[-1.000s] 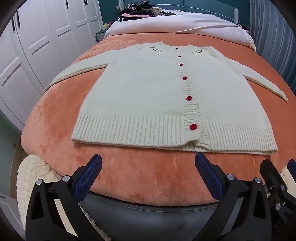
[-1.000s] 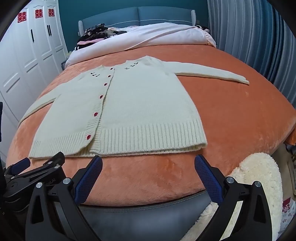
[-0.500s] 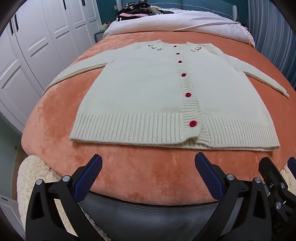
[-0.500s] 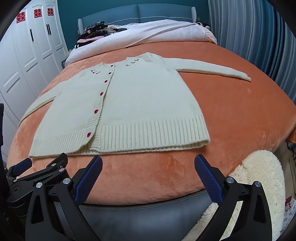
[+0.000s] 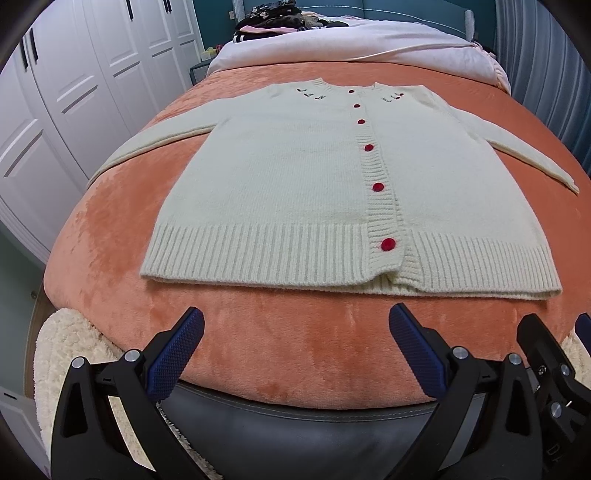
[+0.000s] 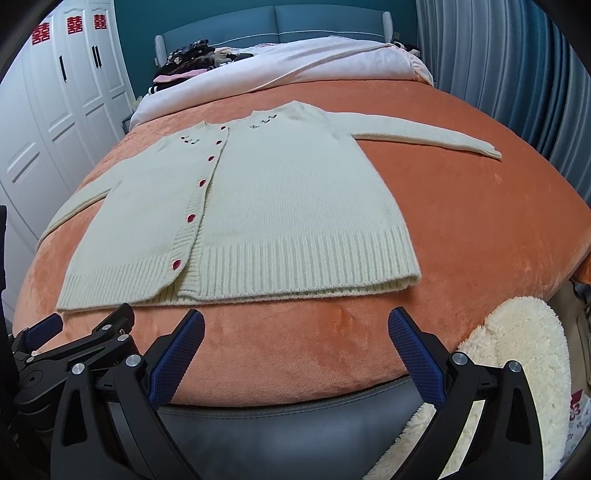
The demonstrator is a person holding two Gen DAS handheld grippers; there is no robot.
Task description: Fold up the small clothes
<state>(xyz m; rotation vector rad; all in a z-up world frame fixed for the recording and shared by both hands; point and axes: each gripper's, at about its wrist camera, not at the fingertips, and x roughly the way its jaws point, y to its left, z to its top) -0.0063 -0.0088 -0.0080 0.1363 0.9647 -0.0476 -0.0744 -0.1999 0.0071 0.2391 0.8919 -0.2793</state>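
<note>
Nearest the lens in each view stand blue-padded fingers spread wide with nothing between them: the left gripper (image 5: 295,328) and the right gripper (image 6: 295,328) both hang over the near edge of the orange blanket (image 5: 258,350), short of the cardigan (image 5: 332,184), gripping nothing; under them runs the dark padded bed frame (image 5: 295,435).

The left wrist view catches part of the right gripper at its right edge, and the right wrist view catches the left gripper (image 6: 74,343) at its lower left, so the two sit side by side; only the right wrist view shows the cardigan's right sleeve (image 6: 424,138) stretched out full length, and red paper cut-outs (image 6: 70,24) on the wardrobe doors.

The cream cardigan lies flat and buttoned on the blanket, ribbed hem (image 5: 258,254) toward the grippers, neckline away, a row of red buttons (image 5: 377,186) up the front; its left sleeve (image 5: 155,144) slants out toward the white wardrobe (image 5: 74,92).

A fluffy cream rug (image 6: 517,350) lies off the blanket's near corners; bare orange blanket surrounds the cardigan on all sides, widest beyond its right sleeve; past the neckline lies a pale quilt (image 5: 351,48), then dark piled clothes (image 5: 273,18), a teal headboard (image 6: 277,22) and grey-blue curtains (image 6: 498,74).
</note>
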